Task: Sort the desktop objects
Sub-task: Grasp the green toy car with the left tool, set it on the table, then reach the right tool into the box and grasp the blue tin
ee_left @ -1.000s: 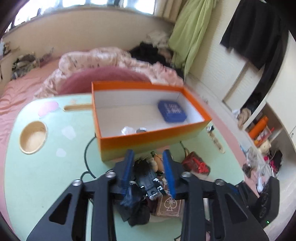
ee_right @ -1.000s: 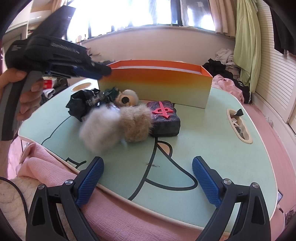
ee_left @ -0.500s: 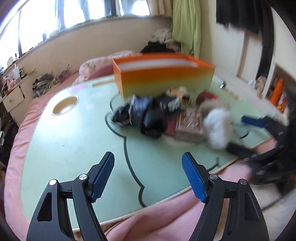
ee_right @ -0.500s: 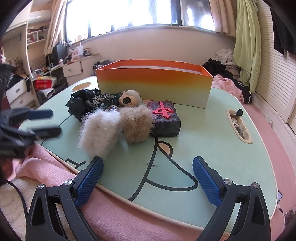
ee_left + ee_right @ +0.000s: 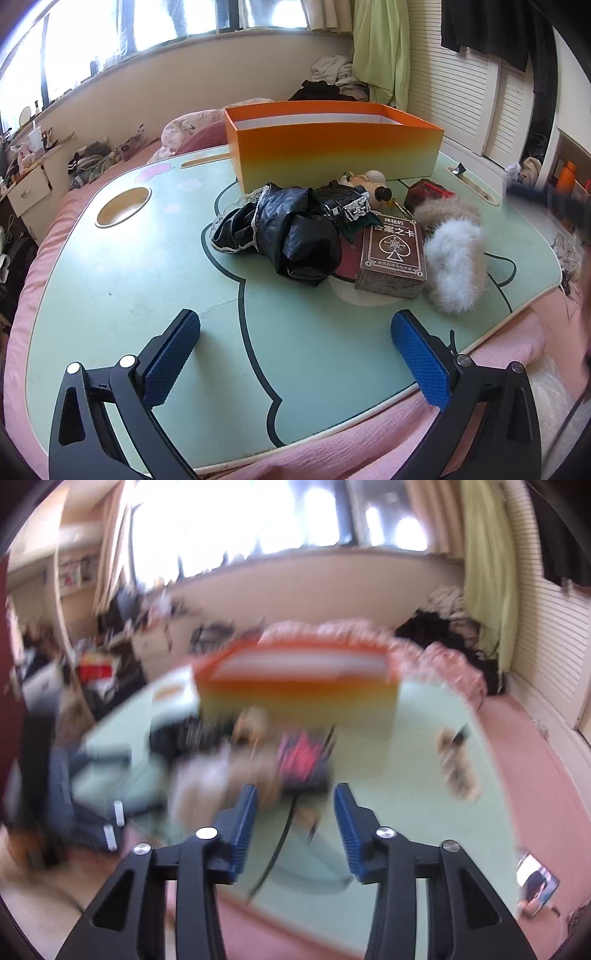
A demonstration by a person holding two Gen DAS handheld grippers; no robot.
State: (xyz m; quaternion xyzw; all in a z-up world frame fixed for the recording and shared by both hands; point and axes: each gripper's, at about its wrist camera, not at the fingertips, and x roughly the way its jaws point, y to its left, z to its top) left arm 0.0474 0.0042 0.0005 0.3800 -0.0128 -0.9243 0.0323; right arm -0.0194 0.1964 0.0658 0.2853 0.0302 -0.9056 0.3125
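An orange box (image 5: 332, 147) stands on the green table (image 5: 110, 266), and a pile lies in front of it. The pile holds a crumpled black cloth (image 5: 291, 232), a brown card box (image 5: 393, 254), a white fluffy ball (image 5: 454, 266), a beige one (image 5: 443, 212) and a dark red pouch (image 5: 428, 190). My left gripper (image 5: 295, 354) hovers near the table's front edge, short of the pile, its jaws opening wide and empty. The right wrist view is blurred: my right gripper (image 5: 295, 805) hangs above the near edge, jaws closing with nothing between them, pointing at the pouch (image 5: 303, 764) and box (image 5: 295, 686).
A round cup hole (image 5: 123, 206) is sunk in the table at the left and a slot (image 5: 472, 181) at the right. Pink bedding (image 5: 351, 439) surrounds the table. A small doll figure (image 5: 369, 181) and a buckled black strap (image 5: 343, 201) lie against the box.
My left gripper pulled back from the pile to the table's front edge and its jaws spread wide, leaving the black things on the table. My right gripper rose and its jaws narrowed.
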